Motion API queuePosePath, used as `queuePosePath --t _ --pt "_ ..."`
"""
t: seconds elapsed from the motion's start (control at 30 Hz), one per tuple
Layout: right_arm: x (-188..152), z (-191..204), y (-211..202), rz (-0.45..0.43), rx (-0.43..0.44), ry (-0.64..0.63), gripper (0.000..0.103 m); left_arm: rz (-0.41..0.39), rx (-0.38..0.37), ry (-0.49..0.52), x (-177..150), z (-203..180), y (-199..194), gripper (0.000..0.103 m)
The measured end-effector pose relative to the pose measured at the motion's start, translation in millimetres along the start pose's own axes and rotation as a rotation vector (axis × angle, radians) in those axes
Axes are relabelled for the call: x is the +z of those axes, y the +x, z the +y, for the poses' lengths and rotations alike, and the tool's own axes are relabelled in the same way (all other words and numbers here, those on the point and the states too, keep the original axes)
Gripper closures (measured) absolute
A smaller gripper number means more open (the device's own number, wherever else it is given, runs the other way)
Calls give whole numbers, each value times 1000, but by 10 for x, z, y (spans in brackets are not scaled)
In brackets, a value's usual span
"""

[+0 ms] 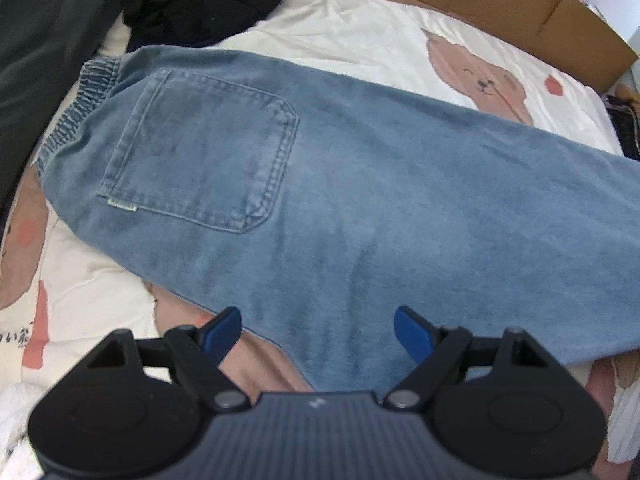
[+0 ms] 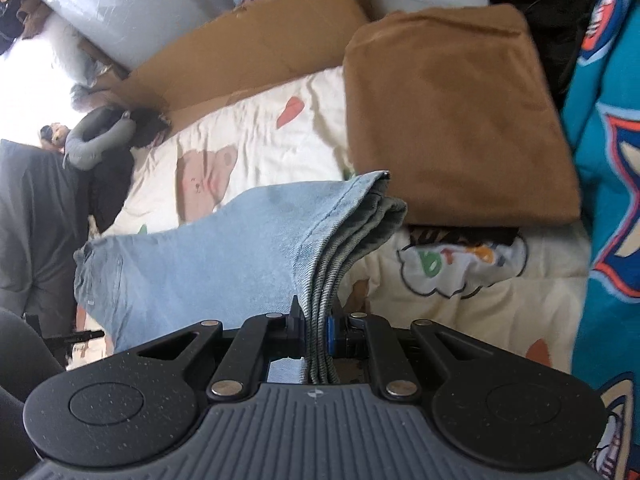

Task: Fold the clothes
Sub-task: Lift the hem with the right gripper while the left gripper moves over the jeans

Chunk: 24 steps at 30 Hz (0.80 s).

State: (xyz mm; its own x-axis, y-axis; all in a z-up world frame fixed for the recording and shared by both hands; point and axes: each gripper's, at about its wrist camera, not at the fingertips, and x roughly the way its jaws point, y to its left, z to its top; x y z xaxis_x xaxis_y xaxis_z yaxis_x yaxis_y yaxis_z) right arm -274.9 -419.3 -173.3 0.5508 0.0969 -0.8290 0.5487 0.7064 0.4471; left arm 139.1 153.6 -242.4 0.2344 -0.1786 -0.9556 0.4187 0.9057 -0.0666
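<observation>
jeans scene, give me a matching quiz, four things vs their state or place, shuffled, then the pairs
Things:
1. left gripper
2. right gripper
3. brown garment
4. back pocket

States or places:
A. folded, beyond the jeans' hem
B. open, above the denim
C. near the elastic waistband
D. shut on the hem layers

Pairs: 1-B, 2-D, 3-A, 4-C

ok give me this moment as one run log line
task: fold clothes | left tongs: open, over jeans, empty | right tongs: shut on stacked jeans hems | jeans: on bed sheet
</observation>
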Motion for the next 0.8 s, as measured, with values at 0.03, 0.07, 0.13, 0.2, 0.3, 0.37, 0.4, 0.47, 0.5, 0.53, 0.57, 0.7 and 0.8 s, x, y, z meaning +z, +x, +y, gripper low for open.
queuePosePath --t 0.03,0.07,0.13,0.2,0.3,0.37,0.4,0.47,0.5,0.53,0.57,0.7,0.8 --pt "8 -28 -50 -4 -9 4 96 0 -4 0 11 10 1 18" --pt "16 -57 -100 -8 -18 9 96 0 -8 1 21 18 4 18" --pt "25 -134 -218 -13 -35 23 96 6 -19 3 37 18 25 18" --pt "34 -199 -341 -18 -43 35 95 15 -26 14 41 -7 66 18" --pt "47 -166 -467 -31 -41 25 95 39 -35 23 51 -54 146 20" --pt "55 -75 -492 -28 -41 9 95 62 -34 42 75 -108 176 22" --pt "62 -25 -505 -27 -40 0 95 71 -35 60 110 -140 181 22" --pt "79 75 -531 -25 -38 -20 95 71 -42 94 186 -229 147 23" --pt "85 119 -538 -25 -41 -24 95 60 -51 107 223 -279 114 23" --pt "98 159 -550 -25 -45 -28 95 49 -60 120 259 -330 81 22" --pt "112 197 -563 -25 -50 -32 95 38 -71 132 295 -374 51 22" --pt "191 364 -642 -38 -60 -37 95 16 -129 139 355 -462 60 22" --pt "267 533 -665 -29 -80 -59 95 16 -194 128 314 -537 144 27"
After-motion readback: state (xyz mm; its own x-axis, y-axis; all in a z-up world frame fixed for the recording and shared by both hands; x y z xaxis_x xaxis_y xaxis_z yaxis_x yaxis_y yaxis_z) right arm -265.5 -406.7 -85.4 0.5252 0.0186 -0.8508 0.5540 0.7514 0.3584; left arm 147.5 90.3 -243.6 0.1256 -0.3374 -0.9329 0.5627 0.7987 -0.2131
